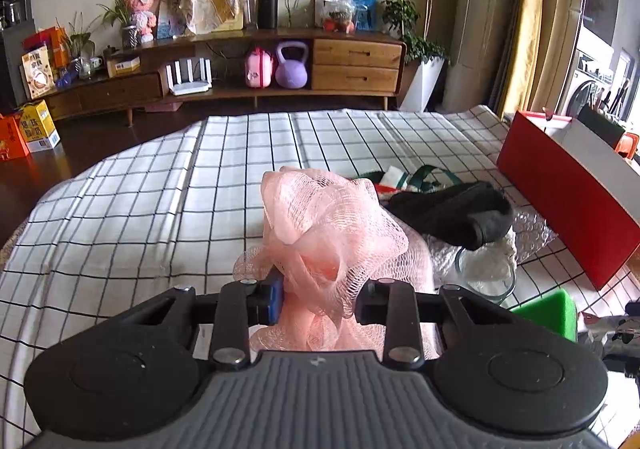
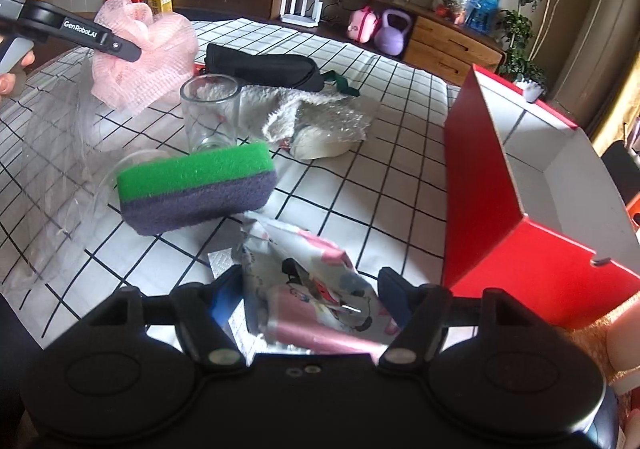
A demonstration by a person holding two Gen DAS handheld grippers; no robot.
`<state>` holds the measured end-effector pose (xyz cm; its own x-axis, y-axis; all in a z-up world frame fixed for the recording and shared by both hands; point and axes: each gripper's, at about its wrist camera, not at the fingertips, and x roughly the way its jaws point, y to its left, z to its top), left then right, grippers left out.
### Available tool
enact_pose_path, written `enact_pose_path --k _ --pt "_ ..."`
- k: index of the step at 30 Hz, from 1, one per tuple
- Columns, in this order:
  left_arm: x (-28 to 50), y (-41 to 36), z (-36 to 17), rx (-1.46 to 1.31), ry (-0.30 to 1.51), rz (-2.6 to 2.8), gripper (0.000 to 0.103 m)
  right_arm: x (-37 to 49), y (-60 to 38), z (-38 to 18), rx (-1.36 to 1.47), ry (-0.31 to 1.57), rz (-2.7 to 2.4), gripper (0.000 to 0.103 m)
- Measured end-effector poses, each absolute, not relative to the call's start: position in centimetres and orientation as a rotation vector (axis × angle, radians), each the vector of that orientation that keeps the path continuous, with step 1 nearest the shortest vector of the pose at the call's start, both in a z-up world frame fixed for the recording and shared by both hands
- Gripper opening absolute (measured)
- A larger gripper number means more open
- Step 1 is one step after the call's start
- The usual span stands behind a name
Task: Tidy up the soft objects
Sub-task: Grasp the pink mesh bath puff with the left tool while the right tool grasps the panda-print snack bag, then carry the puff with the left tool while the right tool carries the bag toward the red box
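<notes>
Mesh: pink bath pouf (image 1: 328, 225) is clamped between the fingers of the left gripper (image 1: 318, 299), lifted off the checked cloth (image 1: 140, 209)
Pouch: printed cartoon pouch (image 2: 316, 289) sits pinched in the right gripper (image 2: 308, 297), held just above the cloth (its pink end points toward the camera)
Sponge: green and purple sponge (image 2: 196, 189) lies on the cloth beside an upright clear glass (image 2: 210, 111)
Towel: white fluffy cloth (image 2: 288, 111) is bunched behind the glass, partly on bubble wrap (image 2: 344, 117)
Bag: black pouch (image 2: 264, 65) lies farther back
Box: red box (image 2: 500, 185) stands open at the right edge, white inside, nothing visible in it
</notes>
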<state>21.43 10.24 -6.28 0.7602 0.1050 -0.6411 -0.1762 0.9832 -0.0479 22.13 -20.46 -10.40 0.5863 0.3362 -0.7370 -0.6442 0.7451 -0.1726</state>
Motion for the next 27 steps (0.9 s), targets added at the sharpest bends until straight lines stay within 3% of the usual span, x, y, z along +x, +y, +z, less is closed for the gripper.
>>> enact_pose_path --k 3,5,12,14,16,17,27 --pt "20.9 10.3 -5.2 -0.116 0.668 0.155 0.031 21.9 -21.0 -10.0 -0.440 0.761 0.548 0.028" --pt "20.4 10.1 -4.5 -0.112 0.654 0.153 0.031 21.8 -21.5 -9.8 -0.438 0.754 0.559 0.031" --pt "19.3 9.3 -3.2 -0.107 0.633 0.141 0.031 21.5 -23.1 -10.1 -0.423 0.773 0.541 0.024" --pt "19.2 9.0 -3.0 -0.104 0.630 0.136 0.031 21.2 -23.3 -10.0 -0.432 0.752 0.547 0.040" --pt "19.0 8.8 -2.9 -0.103 0.628 0.128 0.031 21.0 -23.5 -10.0 -0.424 0.755 0.559 0.088" --pt "19.0 8.7 -2.8 -0.102 0.627 0.126 0.031 20.9 -23.7 -9.9 -0.407 0.742 0.556 0.094" --pt "19.0 8.1 -3.6 -0.101 0.653 0.099 0.031 23.6 -23.3 -13.3 -0.375 0.851 0.525 0.093"
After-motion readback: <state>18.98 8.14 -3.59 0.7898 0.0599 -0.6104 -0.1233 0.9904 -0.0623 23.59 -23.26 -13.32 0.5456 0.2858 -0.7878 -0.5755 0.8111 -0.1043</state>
